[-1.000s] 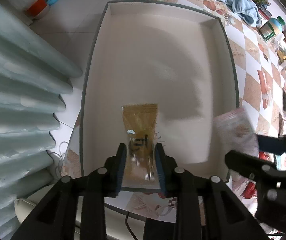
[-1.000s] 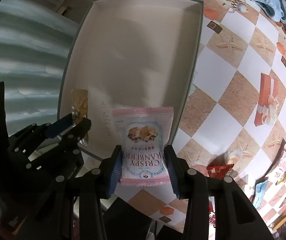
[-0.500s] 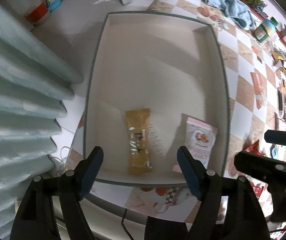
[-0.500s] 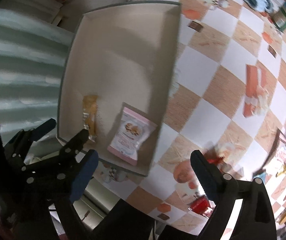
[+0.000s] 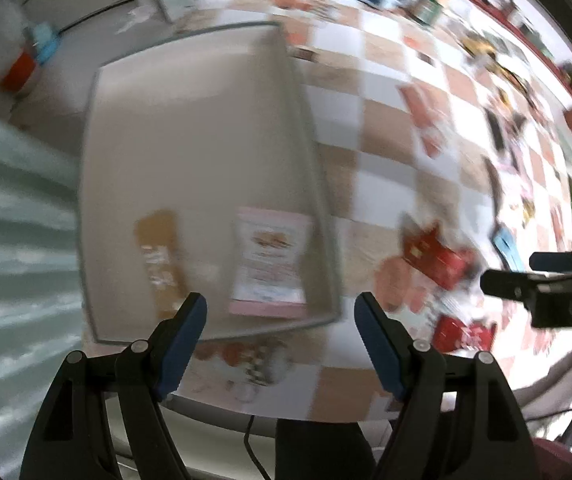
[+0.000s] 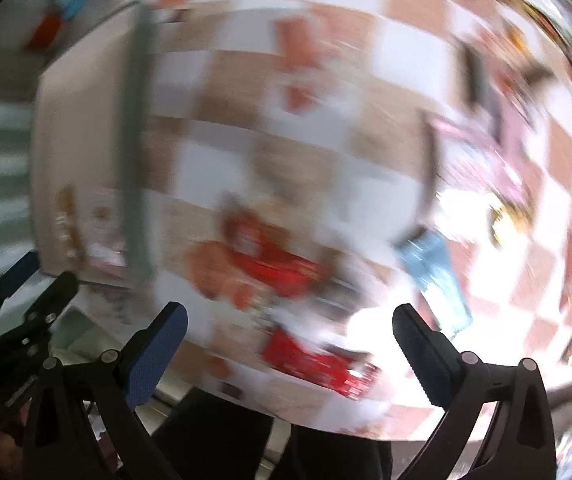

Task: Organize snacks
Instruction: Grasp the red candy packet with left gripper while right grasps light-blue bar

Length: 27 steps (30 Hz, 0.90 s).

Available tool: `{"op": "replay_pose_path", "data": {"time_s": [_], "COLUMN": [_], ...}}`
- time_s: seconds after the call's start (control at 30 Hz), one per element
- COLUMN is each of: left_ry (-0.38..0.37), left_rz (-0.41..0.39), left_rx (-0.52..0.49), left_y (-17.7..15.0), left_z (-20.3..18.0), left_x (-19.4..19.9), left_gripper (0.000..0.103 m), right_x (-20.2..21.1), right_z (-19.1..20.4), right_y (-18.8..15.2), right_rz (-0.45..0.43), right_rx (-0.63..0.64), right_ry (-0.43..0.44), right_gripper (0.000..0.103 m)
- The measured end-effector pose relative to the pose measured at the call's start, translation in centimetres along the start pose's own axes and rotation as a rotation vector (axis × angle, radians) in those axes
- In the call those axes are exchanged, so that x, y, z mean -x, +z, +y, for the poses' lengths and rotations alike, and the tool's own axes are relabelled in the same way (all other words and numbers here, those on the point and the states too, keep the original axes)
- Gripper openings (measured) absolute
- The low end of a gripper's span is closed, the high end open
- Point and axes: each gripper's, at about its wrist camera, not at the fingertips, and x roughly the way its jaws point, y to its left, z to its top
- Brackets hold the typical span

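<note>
A beige box [image 5: 190,128] lies on the checkered table. Inside it, near its front wall, lie a golden snack bar [image 5: 160,256] and a pink cranberry crisp packet [image 5: 270,260]. My left gripper [image 5: 280,316] is open and empty above the box's front right corner. My right gripper [image 6: 286,332] is open and empty over the table right of the box [image 6: 86,128], above red snack packets [image 6: 286,268]. A blue packet [image 6: 433,272] lies right of them. Both views are blurred by motion.
Red packets [image 5: 437,256] lie on the checkered cloth [image 5: 381,128] right of the box. More snacks crowd the far right edge [image 5: 525,152]. A corrugated grey-green panel [image 5: 14,240] stands left. The right gripper's body [image 5: 557,288] shows at the right of the left wrist view.
Both grippers let go of their snacks, which now lie in the box. Both have since swung right, the right one out over the table with the loose packets.
</note>
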Motion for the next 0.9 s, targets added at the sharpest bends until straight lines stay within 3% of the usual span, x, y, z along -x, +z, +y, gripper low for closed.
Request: {"op": "replay_pose_path", "data": {"time_s": [0.2,0.37,0.5,0.73,0.9], "left_ry": [-0.039,-0.083,-0.133,-0.116,-0.108], "left_rz": [0.061,0.099,0.146,0.222,0.262], "left_rx": [-0.108,-0.140,-0.117,-0.013,0.083], "left_y": [-0.8,-0.3,0.5,1.9,2.7], "left_z": [-4.9,-8.5,-10.7,-12.2,-11.8], "left_x": [-1.3,-2.1,-3.6,-6.5,-8.4], "left_gripper": [0.079,0.080,0.080,0.080,0.080], "right_x": [-0.9,-1.1,-0.8,-1.4,-2.3], "right_z": [-6.6,-10.2,-12.0,-14.3,-14.1], "right_y": [-2.0,-2.6,-3.7,-4.1,-3.6], "right_rz": [0.034,0.050,0.058,0.074,0.069], "right_rx": [-0.123,-0.177,-0.190,-0.160,-0.062], "right_ry": [-0.039,-0.067,-0.103,-0.147,-0.185], "right_gripper": [0.103,0.103,0.103,0.103,0.103]}}
